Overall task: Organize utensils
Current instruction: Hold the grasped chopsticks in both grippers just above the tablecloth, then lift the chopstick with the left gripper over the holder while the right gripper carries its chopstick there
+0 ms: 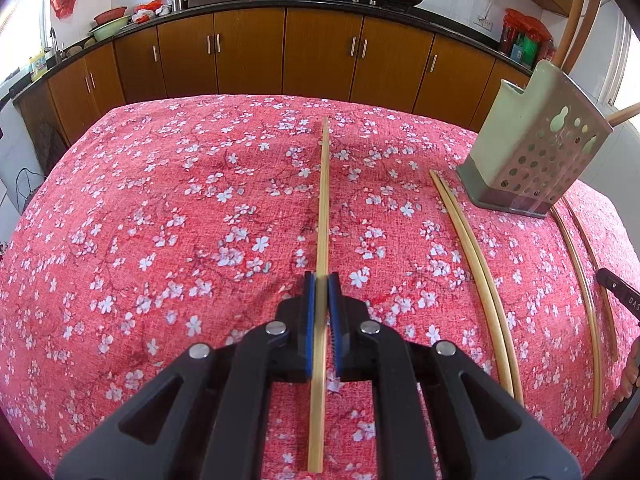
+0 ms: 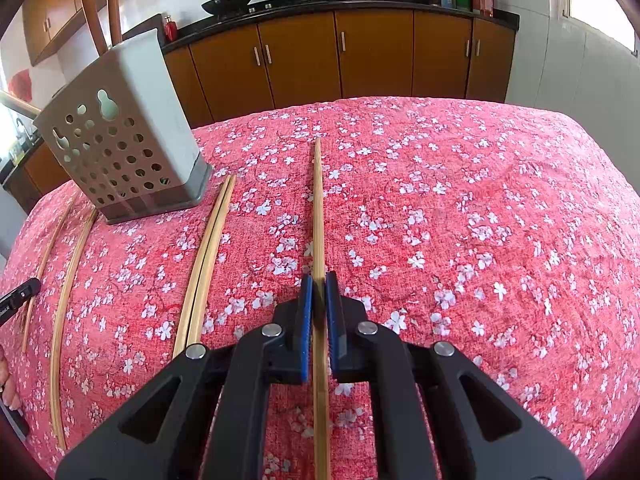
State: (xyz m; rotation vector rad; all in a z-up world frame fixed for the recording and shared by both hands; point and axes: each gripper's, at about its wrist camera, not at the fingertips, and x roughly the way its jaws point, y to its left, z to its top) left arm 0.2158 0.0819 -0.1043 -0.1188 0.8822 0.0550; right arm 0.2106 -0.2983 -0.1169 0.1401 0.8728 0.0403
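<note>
Left wrist view shows our left hand-held gripper [image 1: 321,280] clenched on a chopstick [image 1: 323,200] whose long axis runs forward, holder [image 1: 536,152] standing to the right.

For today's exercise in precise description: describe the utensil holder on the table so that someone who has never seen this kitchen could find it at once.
Start at the table with the red floral cloth. On it, ahead of the chopsticks lying loose, stands the utensil holder, a pale grey-green box. It is the only upright thing on the cloth, and its face is pierced with round holes and gourd-shaped slots.
</note>
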